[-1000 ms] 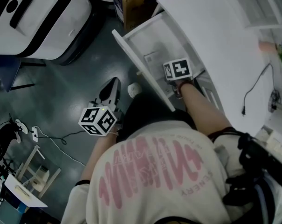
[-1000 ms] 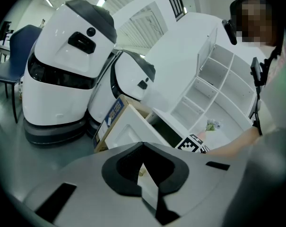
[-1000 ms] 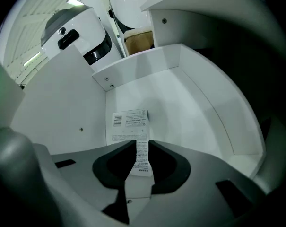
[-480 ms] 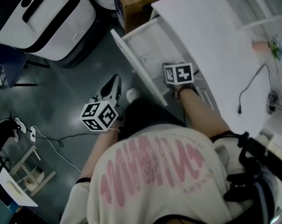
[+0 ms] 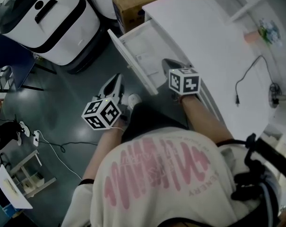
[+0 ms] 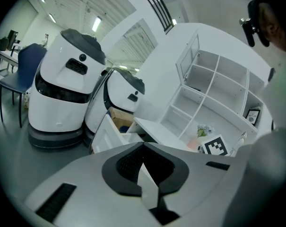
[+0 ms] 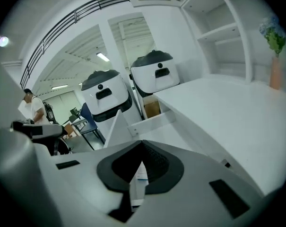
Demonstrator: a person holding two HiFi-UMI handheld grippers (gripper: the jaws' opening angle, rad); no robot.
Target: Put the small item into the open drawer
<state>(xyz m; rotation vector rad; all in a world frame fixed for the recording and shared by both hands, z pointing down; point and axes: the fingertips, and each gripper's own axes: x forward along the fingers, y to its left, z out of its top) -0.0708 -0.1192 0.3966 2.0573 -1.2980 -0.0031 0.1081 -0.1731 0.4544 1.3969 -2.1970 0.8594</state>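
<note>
The white drawer (image 5: 126, 56) stands pulled out from under the desk top (image 5: 204, 37). A small white item (image 5: 142, 58) lies flat on its floor. My right gripper (image 5: 165, 62) hangs above the drawer's near end, next to the desk edge, shut with nothing in it. In the right gripper view the item (image 7: 141, 173) with blue print shows below the shut right gripper (image 7: 142, 144), inside the drawer (image 7: 154, 118). My left gripper (image 5: 117, 78) is over the floor left of the drawer front, jaws together and empty. The left gripper view shows the left gripper (image 6: 143, 146) facing the drawer (image 6: 104, 135).
Two big white machines (image 5: 43, 18) and a cardboard box (image 5: 133, 4) stand beyond the drawer. A black cable (image 5: 249, 79) and a pink vase (image 5: 252, 36) are on the desk. My shoe (image 5: 133, 100) rests by the drawer front. A blue chair (image 5: 10, 60) is at left.
My right gripper has lifted up out of the drawer, leaving the small item on its floor. The left gripper has risen a little and drifted toward the drawer front.
</note>
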